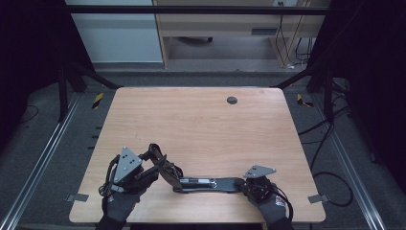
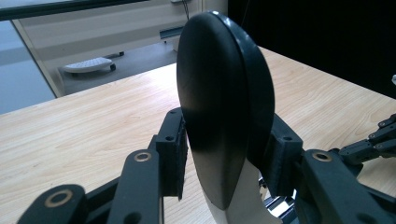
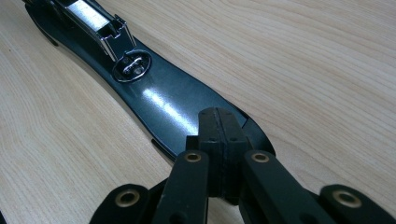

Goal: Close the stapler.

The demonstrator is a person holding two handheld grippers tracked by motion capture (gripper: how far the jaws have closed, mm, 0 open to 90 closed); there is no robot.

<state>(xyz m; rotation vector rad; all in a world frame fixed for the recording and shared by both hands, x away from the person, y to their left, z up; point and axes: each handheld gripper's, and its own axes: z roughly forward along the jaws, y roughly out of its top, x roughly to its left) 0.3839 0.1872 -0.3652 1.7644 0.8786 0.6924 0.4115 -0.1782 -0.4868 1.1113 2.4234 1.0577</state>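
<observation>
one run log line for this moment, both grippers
left gripper: around stapler top arm, lifted | right gripper: shut, pressing stapler base | table

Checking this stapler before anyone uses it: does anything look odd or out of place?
Yes. The stapler is swung wide open: its base lies flat under the shut right gripper, while its top arm stands tilted up between the left gripper's pads, exposing the metal magazine.
</observation>
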